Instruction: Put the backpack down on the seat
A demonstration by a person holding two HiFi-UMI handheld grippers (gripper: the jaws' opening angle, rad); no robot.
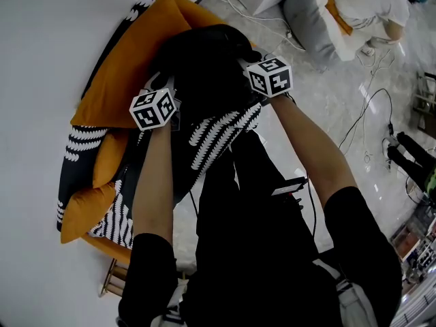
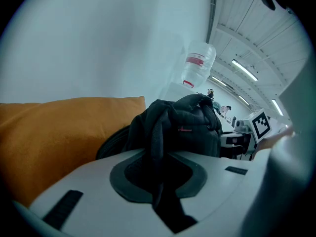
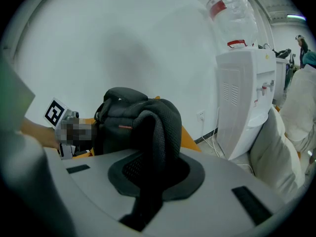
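The black backpack is over the orange seat, close against its back cushion; whether it rests there is hidden. My left gripper is shut on a thin black strap of the backpack. The right gripper is shut on a padded mesh shoulder strap, with the bag's body behind it. In the head view only the marker cubes show, left and right, on either side of the bag; the jaws are hidden.
A black-and-white patterned cushion lies on the seat front, below the bag. A white wall stands behind the seat. A water dispenser and grey-white beanbags stand to the right. Cables trail over the marble floor.
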